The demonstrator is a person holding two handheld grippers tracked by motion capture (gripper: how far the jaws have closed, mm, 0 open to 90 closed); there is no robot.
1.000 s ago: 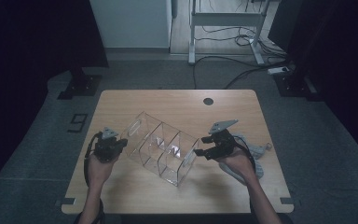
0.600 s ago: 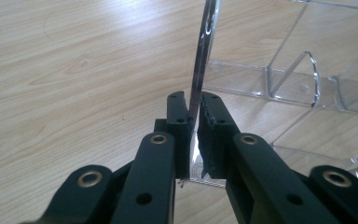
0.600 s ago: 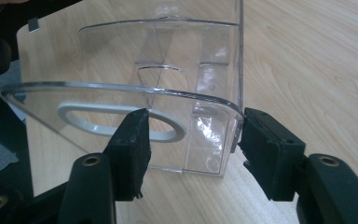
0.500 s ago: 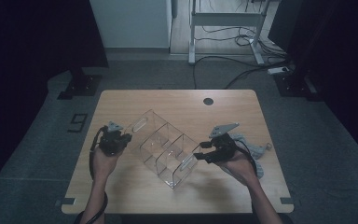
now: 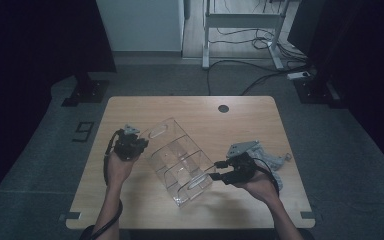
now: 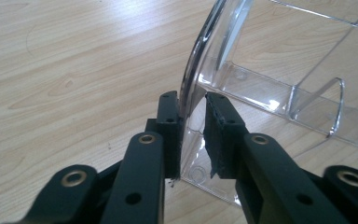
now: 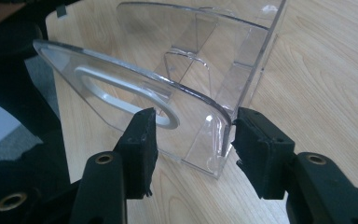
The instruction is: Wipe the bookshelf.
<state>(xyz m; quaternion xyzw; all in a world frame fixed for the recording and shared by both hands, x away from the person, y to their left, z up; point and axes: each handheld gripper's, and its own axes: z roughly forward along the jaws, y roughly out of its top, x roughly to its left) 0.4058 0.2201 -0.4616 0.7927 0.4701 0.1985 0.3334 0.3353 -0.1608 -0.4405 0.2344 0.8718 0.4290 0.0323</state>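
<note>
Mid-table, clear organizer lay diagonal, far-left to near-right; edges faint. Left gripper loosening around its wall; right gripper closing, not yet pressing.

Wooden table, clear divided organizer, grey bracket

Only readable mark I can find is a big number 9 on the grey floor, just off the left side of the table. No labels or brands elsewhere.

Dim room, grey floor, wooden table
</note>
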